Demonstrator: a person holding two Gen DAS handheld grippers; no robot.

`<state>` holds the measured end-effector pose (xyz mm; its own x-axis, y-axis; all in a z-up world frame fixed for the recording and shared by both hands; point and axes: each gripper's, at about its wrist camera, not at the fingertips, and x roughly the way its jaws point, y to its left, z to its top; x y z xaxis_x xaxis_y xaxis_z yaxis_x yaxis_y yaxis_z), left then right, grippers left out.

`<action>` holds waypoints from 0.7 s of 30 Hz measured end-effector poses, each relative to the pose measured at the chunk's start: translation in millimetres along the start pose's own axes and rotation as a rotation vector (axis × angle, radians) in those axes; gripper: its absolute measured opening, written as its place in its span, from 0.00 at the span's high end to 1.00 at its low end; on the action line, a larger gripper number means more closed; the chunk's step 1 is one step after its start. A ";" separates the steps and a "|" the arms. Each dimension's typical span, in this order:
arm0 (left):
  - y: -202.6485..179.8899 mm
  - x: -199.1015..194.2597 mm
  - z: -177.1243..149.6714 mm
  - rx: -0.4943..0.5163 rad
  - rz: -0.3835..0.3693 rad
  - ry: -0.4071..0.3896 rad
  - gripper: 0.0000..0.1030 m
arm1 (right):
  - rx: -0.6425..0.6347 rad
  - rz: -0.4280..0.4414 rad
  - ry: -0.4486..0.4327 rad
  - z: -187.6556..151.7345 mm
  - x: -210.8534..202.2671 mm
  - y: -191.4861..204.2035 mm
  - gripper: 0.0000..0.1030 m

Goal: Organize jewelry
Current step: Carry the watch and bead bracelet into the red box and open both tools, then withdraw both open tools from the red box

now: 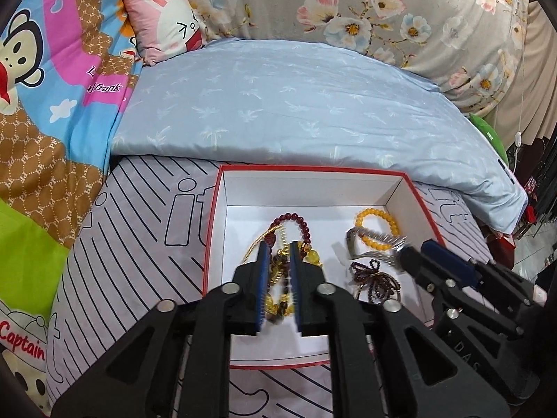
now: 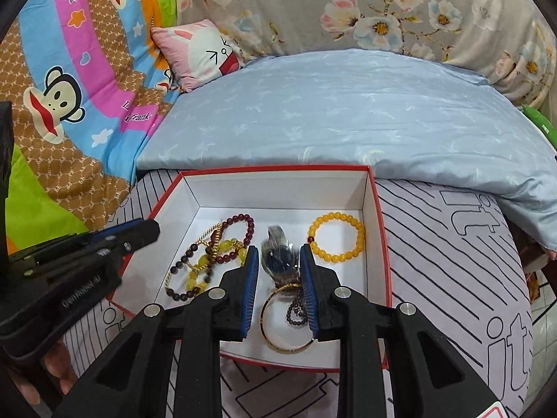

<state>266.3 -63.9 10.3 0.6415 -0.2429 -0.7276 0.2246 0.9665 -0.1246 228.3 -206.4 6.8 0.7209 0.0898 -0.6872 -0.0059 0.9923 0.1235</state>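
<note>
A red-rimmed white box [image 1: 313, 170] [image 2: 275, 169] lies on the bed and holds the jewelry. My left gripper [image 1: 278, 252] [image 2: 151, 230] hovers over its left side, jaws apart and empty. Beneath it lies a tangle of a dark red bead bracelet [image 1: 296, 216] [image 2: 243, 217], yellow beads and a gold chain. My right gripper [image 2: 279, 250] [image 1: 414, 254] is shut on a silver watch [image 2: 278, 261] [image 1: 369, 240], blurred, above the box floor. A yellow bead bracelet [image 1: 369, 213] [image 2: 334, 216] lies far right. A gold bangle [image 2: 263, 317] and small purple beads [image 2: 296, 310] [image 1: 374, 278] lie under the right gripper.
The box rests on a grey sheet with black stripes [image 1: 139, 244] [image 2: 435, 244]. Behind it lies a folded light blue quilt [image 1: 296, 104], with a cartoon quilt [image 1: 52, 104] to the left, a pink pillow [image 1: 167, 24] and floral bedding [image 1: 348, 0] at the back. A hand [image 2: 52, 365] shows at lower left.
</note>
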 end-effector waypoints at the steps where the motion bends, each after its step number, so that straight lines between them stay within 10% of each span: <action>1: 0.7 0.7 -1.1 0.001 0.011 -0.001 0.77 | -0.006 -0.008 -0.011 1.0 -1.4 1.6 0.76; 7: 8.6 -6.6 -6.8 -0.020 0.041 -0.015 0.55 | -0.010 -0.001 -0.026 1.6 -10.6 5.5 0.74; 21: 17.7 -39.7 -40.0 -0.050 0.047 -0.006 0.54 | -0.001 0.020 -0.022 -35.0 -50.4 13.2 0.74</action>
<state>215.4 -33.8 9.9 0.6548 -0.1977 -0.7295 0.1577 0.9797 -0.1239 167.6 -194.8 18.0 0.7360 0.1075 -0.6684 -0.0211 0.9905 0.1361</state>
